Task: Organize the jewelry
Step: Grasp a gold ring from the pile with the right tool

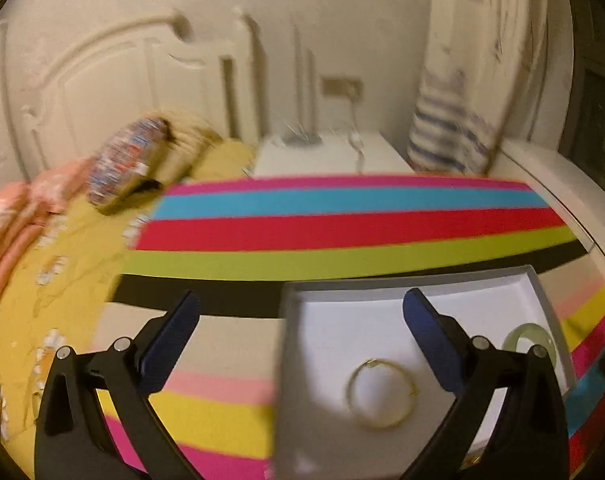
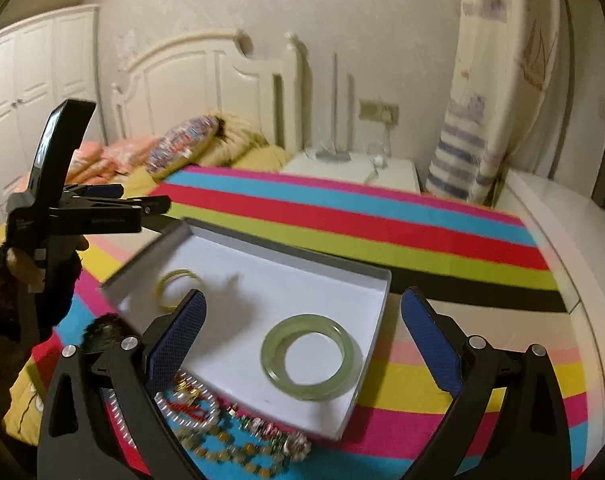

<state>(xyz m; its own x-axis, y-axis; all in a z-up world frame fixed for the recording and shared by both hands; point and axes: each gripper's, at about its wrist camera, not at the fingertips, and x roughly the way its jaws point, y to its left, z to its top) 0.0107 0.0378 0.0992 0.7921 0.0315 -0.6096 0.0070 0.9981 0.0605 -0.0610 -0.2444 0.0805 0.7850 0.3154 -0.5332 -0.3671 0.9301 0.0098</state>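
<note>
With both my claws, left [image 1: 302, 320] and right [image 2: 302, 320], spread wide and empty: tray [image 2: 376, 280] holds jade bangle [image 2: 311, 358] and gold bangle [image 1: 382, 394]; beads [image 2: 222, 432] on striped cloth [image 2: 382, 224] just beside it.

White headboard [image 2: 206, 76], nightstand [image 2: 354, 168], wardrobe [image 2: 34, 68], patterned curtain [image 2: 498, 92].

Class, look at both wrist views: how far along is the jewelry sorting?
Done: the green bangle and thin gold bangle lie in the white box. In hand: nothing; the left gripper and right gripper are open and empty. Left: the beaded necklaces heaped on the striped cloth beside the box.
</note>
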